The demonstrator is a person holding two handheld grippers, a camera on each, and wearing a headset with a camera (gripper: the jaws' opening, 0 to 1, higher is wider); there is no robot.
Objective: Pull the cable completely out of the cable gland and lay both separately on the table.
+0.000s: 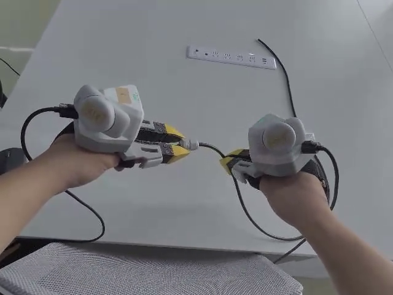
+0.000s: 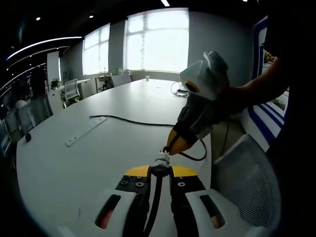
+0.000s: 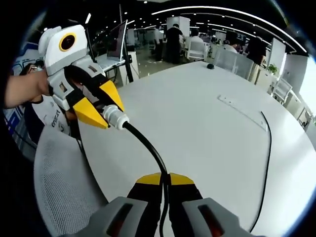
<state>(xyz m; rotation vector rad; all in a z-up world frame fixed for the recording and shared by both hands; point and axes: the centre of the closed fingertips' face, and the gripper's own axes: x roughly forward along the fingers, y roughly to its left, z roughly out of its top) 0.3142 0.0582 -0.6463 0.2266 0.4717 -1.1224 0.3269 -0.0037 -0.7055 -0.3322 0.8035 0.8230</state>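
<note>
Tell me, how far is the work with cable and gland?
Done: both pieces are gripped above the table. In hand: the left gripper is shut on the cable gland, the right gripper on the cable, which runs through the gland. Left: pulling it fully out, laying both down separately.

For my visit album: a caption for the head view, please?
Left gripper holds the cable gland, right gripper grips the black cable, above a white table.

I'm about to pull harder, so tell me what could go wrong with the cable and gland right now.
The cable gland sits only at the tip of the left gripper; a hard tug may yank it free. The cable could slip through the right gripper instead of leaving the gland.
</note>
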